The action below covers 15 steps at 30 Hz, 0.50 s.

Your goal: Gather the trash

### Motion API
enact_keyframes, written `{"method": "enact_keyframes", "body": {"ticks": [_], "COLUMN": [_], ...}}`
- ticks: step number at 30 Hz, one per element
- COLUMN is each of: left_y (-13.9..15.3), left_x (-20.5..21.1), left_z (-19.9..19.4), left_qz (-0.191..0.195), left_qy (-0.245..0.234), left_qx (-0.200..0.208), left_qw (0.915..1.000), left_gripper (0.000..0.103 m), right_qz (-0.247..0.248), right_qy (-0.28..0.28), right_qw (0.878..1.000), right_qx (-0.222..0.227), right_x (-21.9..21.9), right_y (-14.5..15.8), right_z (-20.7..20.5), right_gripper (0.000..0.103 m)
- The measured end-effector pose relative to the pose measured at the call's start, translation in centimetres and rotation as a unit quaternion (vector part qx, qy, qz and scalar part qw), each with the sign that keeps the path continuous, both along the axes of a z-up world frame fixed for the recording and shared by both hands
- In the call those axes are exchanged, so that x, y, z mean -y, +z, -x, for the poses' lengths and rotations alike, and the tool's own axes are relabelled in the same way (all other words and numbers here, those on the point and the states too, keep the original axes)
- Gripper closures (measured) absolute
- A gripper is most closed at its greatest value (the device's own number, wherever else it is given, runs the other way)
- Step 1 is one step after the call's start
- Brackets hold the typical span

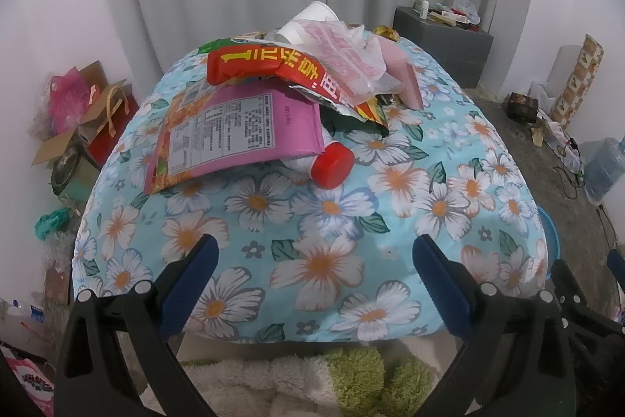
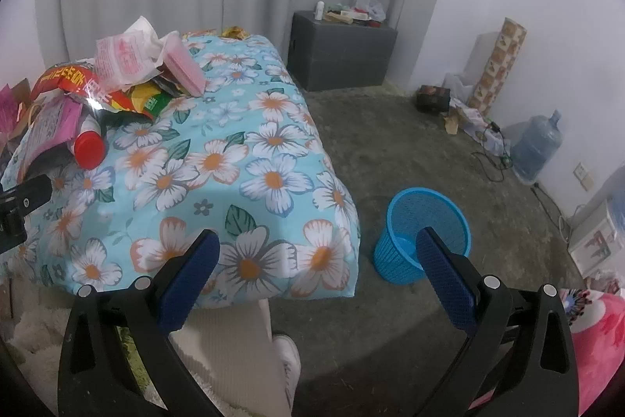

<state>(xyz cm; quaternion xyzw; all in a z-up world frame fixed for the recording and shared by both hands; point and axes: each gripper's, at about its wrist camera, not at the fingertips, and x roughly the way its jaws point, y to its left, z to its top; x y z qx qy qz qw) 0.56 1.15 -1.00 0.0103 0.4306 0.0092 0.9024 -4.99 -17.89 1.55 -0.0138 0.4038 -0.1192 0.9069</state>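
While the left gripper (image 1: 312, 274) hangs over the near edge of the flowered quilt (image 1: 332, 221), the heap of trash lies well ahead of its fingers, on the far half of the quilt. Nearest to them is a bottle with a red cap (image 1: 332, 162), partly under a pink packet (image 1: 250, 127); a red wrapper (image 1: 265, 67) and a clear plastic bag (image 1: 343, 53) are piled behind. The left fingers are spread wide, holding nothing and touching nothing.

The right gripper (image 2: 318, 253) is spread just as wide and is also empty (the same heap sits far off to its left). Its right finger (image 2: 445, 272) overlaps the blue basket (image 2: 425, 217), which stands on the floor (image 2: 390, 151) just beside the quilt's corner.
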Motion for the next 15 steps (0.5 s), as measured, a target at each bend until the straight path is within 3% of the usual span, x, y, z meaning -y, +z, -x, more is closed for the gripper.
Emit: {"method": "enact_keyframes", "body": {"ticks": [15], "left_y": [-0.05], "left_x": [-0.34], "left_z": [-0.14], "left_qz": [0.001], "left_qy": [0.005], "left_qx": [-0.003], "left_qw": [1.0000], "left_gripper": [0.005], "right_qz": [-0.001], "right_qy": [0.003], "right_qw": [1.000], "right_qx": [-0.001], "right_x": [-0.31], "right_y": [0.21], "right_z": [0.12], "right_gripper": [0.007]}}
